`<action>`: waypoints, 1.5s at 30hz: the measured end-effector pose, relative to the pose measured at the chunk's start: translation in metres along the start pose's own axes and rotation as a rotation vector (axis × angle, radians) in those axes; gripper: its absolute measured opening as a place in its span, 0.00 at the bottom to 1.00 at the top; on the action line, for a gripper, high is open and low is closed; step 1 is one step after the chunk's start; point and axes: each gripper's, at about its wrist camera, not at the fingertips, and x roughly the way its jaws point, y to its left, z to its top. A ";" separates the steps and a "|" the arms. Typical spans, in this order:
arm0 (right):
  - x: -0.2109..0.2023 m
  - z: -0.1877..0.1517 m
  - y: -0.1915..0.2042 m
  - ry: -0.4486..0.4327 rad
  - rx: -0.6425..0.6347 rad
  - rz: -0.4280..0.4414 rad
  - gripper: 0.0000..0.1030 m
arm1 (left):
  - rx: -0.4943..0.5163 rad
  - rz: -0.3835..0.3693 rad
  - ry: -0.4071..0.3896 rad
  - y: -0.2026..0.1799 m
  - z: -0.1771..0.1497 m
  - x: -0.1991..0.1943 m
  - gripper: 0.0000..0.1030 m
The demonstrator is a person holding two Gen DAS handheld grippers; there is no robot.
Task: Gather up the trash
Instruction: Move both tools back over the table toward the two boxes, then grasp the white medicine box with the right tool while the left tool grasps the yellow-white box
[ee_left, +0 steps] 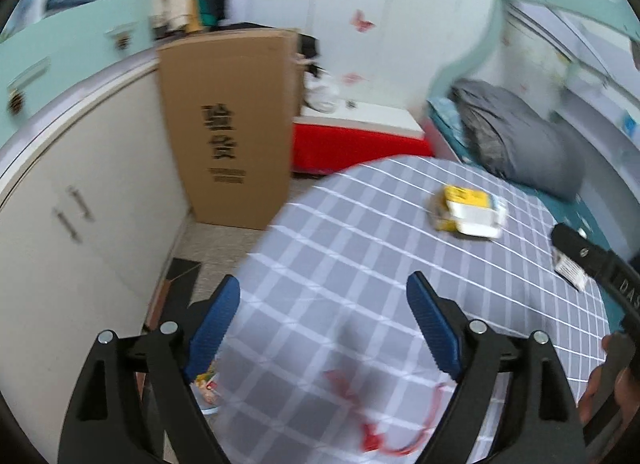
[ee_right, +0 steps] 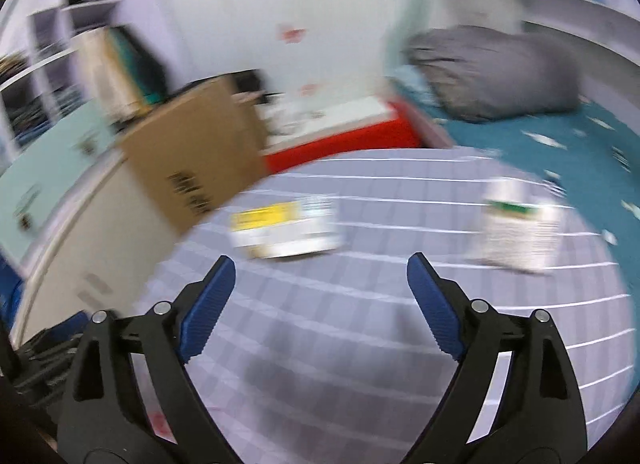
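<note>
Left gripper (ee_left: 323, 296): we see its two blue-padded fingers spread wide with nothing between them, held above the near part of the grey cloth.
Right gripper (ee_right: 321, 278): our right wrist view shows its blue pads likewise parted and empty; in the left wrist view its black body enters at the right edge (ee_left: 592, 260).
Red crumpled wrapper with a thin red loop (ee_left: 376, 424): it lies on the cloth nearest us, below the left gripper's fingers; blur hides its exact form.
Grey cloth with a white grid pattern (ee_left: 360, 248): we see it covering a surface that carries all the trash.
Yellow and white flattened carton (ee_left: 468, 209): it rests farther out on the cloth, ahead of the right gripper's left finger (ee_right: 284, 225).
White printed packet with a green band (ee_right: 520, 236): it sits on the cloth well apart from the carton, toward the right; in the left wrist view we see only a corner beside the right gripper.
Tall brown cardboard box with black characters (ee_left: 236, 123): it stands on the floor against white cabinet doors (ee_left: 80, 223).
Red box with a white top (ee_left: 360, 135): beyond the cloth.
Grey folded quilt (ee_left: 520, 139): it lies on a teal bedsheet (ee_right: 540, 151), farthest right.
</note>
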 end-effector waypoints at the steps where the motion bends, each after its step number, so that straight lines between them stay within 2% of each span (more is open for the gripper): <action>1: 0.003 0.002 -0.021 0.004 0.026 -0.040 0.85 | 0.014 -0.008 0.005 -0.011 0.000 0.004 0.81; 3: 0.011 0.003 -0.052 0.030 0.073 -0.105 0.86 | 0.040 -0.025 0.015 -0.029 0.001 0.012 0.81; 6: 0.024 0.002 -0.087 0.057 0.147 -0.156 0.86 | 0.075 -0.044 0.037 -0.055 -0.002 0.023 0.82; 11: 0.052 0.007 -0.108 0.117 0.181 -0.116 0.86 | 0.119 -0.058 0.054 -0.087 0.003 0.046 0.82; 15: 0.066 0.016 -0.105 0.103 0.155 -0.136 0.89 | 0.146 -0.073 0.052 -0.100 0.012 0.061 0.82; 21: 0.085 0.029 -0.094 0.109 0.120 -0.158 0.89 | 0.106 -0.117 0.046 -0.100 0.031 0.083 0.82; 22: 0.087 0.029 -0.089 0.110 0.102 -0.159 0.84 | 0.096 -0.127 0.048 -0.100 0.034 0.087 0.82; 23: 0.088 0.030 -0.086 0.107 0.095 -0.150 0.75 | 0.087 -0.137 0.050 -0.100 0.037 0.090 0.82; 24: 0.089 0.031 -0.081 0.100 0.089 -0.138 0.74 | 0.070 -0.151 0.051 -0.099 0.040 0.094 0.82; 30: 0.089 0.032 -0.051 0.069 -0.019 -0.109 0.73 | -0.017 -0.231 0.077 -0.098 0.055 0.116 0.82; 34: 0.086 0.030 -0.051 0.060 -0.001 -0.044 0.73 | -0.041 -0.266 0.085 -0.098 0.061 0.126 0.82; 36: 0.086 0.029 -0.048 0.060 -0.012 -0.027 0.73 | -0.079 -0.308 0.102 -0.096 0.062 0.133 0.81; 38: 0.085 0.028 -0.043 0.052 -0.013 0.001 0.73 | -0.121 -0.344 0.112 -0.094 0.062 0.138 0.76; 42: 0.084 0.025 -0.033 0.051 -0.031 0.028 0.73 | -0.183 -0.429 0.133 -0.092 0.059 0.146 0.50; 43: 0.083 0.025 -0.031 0.045 -0.036 0.027 0.73 | -0.186 -0.435 0.135 -0.093 0.057 0.147 0.40; 45: 0.081 0.025 -0.031 0.034 -0.037 0.035 0.73 | -0.183 -0.452 0.135 -0.095 0.055 0.145 0.29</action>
